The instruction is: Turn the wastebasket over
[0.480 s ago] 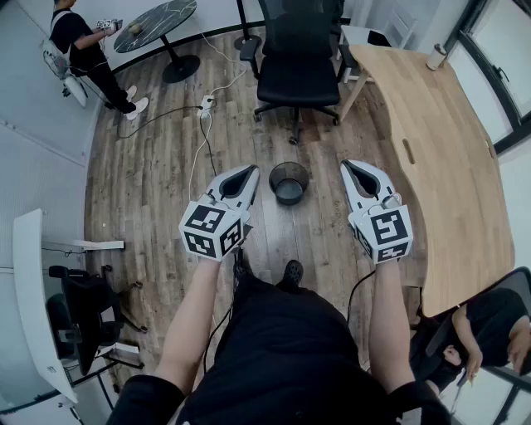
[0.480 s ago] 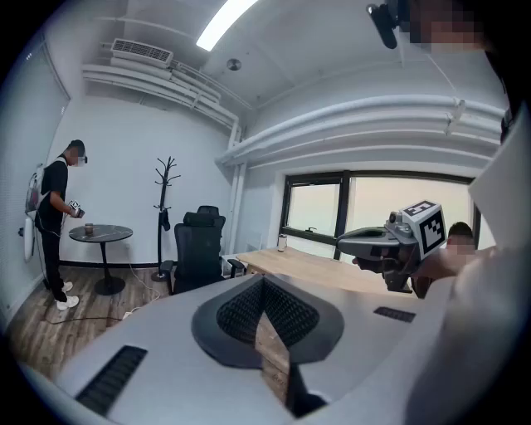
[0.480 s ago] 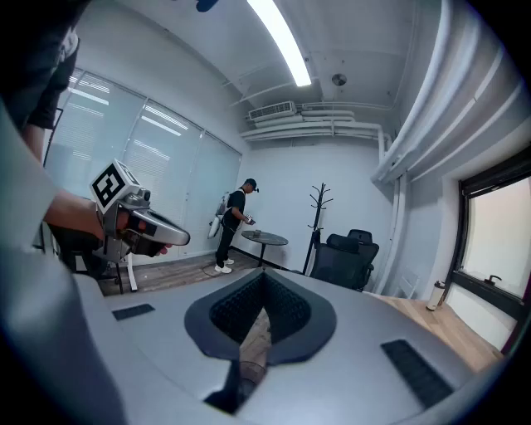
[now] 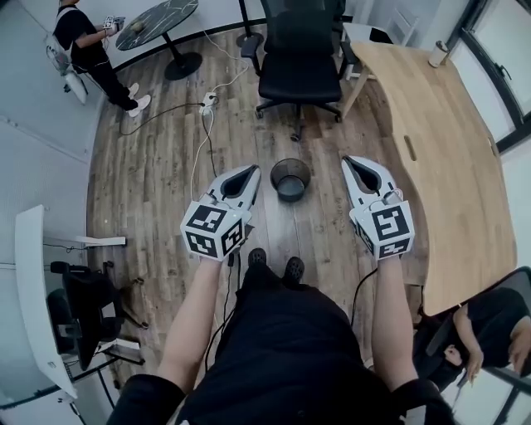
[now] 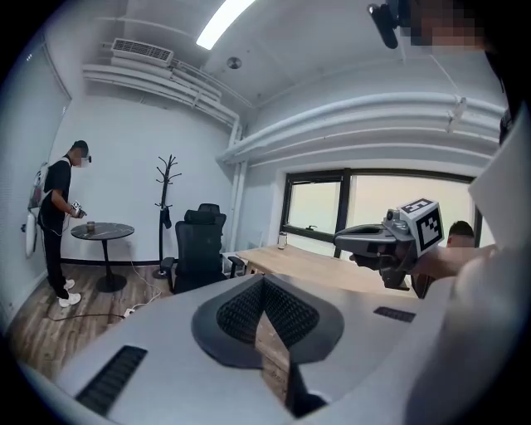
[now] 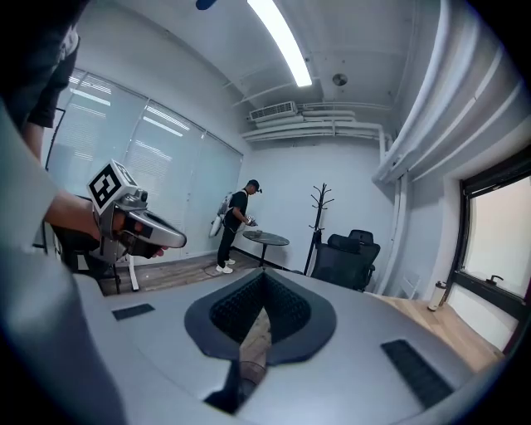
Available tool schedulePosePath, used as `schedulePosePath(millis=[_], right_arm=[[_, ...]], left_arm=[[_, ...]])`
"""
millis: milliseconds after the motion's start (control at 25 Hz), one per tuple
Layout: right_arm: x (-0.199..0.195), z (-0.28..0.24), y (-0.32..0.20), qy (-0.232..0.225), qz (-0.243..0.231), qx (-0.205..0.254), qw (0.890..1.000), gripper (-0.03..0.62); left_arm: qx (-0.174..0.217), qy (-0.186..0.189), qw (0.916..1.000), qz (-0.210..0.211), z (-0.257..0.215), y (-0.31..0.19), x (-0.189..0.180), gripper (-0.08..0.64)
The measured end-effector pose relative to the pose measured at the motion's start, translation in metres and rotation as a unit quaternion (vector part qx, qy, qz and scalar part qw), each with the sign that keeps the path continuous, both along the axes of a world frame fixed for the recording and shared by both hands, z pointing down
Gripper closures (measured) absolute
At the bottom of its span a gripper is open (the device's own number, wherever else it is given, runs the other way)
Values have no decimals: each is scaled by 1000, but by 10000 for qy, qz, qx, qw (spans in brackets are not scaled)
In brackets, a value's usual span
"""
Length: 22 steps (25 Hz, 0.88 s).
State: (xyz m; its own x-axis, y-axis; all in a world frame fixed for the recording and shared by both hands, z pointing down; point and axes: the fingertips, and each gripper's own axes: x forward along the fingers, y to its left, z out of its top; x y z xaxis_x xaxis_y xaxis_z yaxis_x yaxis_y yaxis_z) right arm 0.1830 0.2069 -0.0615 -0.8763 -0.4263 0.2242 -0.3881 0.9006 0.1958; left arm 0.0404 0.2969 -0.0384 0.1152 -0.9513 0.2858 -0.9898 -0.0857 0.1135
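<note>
A small black mesh wastebasket (image 4: 290,180) stands upright on the wood floor, its mouth up, seen in the head view between my two grippers and a little beyond their tips. My left gripper (image 4: 249,173) is held out to its left, shut and holding nothing. My right gripper (image 4: 352,165) is held out to its right, also shut and holding nothing. Neither touches the basket. In the left gripper view my left gripper (image 5: 264,282) has its jaws together, with the right gripper (image 5: 344,240) off to the side. In the right gripper view my right gripper (image 6: 264,278) is likewise shut. The basket is hidden in both gripper views.
A black office chair (image 4: 299,58) stands beyond the basket. A curved wooden desk (image 4: 448,158) runs along the right. A white power strip and cable (image 4: 207,104) lie on the floor to the left. A person (image 4: 87,50) stands by a round dark table (image 4: 158,21) far left.
The view has shifted slightly: the basket and grippers sit a touch lower in the frame, and my feet have come closer to the basket. Both grippers stay shut.
</note>
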Motion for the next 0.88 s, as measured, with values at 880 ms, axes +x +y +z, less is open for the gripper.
schedulePosePath(millis=[880], right_arm=[[-43,52,-60,-107,572,-946,9938,560]], left_arm=[[-298,320,9987,243,37,-64,-66,543]])
